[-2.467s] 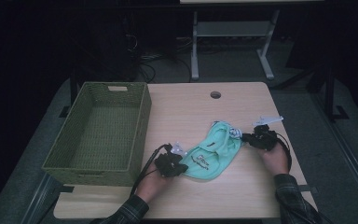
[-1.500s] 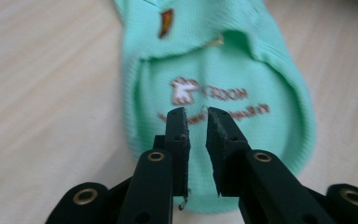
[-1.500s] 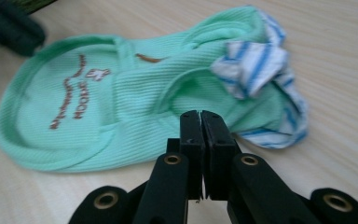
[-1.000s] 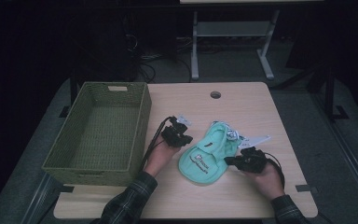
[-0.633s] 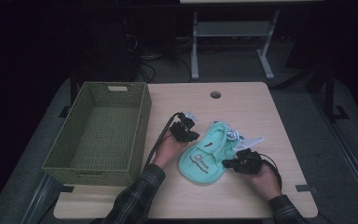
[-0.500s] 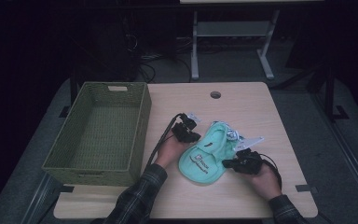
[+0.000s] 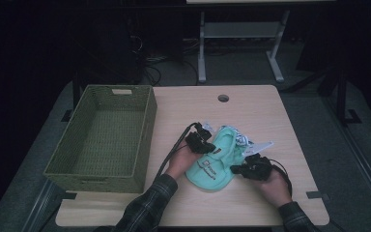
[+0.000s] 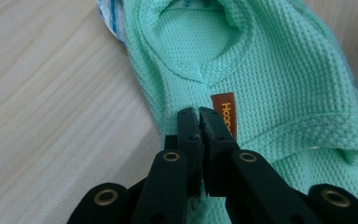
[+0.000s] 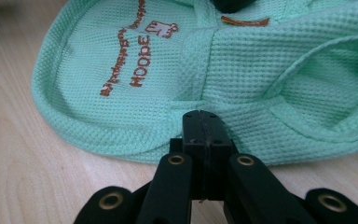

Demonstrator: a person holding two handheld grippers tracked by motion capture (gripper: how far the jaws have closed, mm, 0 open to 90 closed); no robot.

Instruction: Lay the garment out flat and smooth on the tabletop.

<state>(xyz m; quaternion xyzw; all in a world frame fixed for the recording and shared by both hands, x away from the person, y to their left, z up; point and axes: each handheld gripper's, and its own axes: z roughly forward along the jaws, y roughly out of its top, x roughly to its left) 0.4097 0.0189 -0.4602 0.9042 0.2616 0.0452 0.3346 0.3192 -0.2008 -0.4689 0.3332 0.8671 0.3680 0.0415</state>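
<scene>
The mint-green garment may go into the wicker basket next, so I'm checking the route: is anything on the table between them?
Nothing visible is in the way. Bare tabletop lies between the mint-green garment and the wicker basket; only the basket's right wall has to be cleared.

Your left gripper [image 7: 206, 143] has its jaws pressed together, forearm angled inward. Your right gripper [image 7: 239, 169] is clamped tight too, pointing left

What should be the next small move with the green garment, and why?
Probably lift both tongs together and carry the green garment toward the basket. Left tongs and right tongs appear shut on its fabric, and it lies folded on the table.
</scene>
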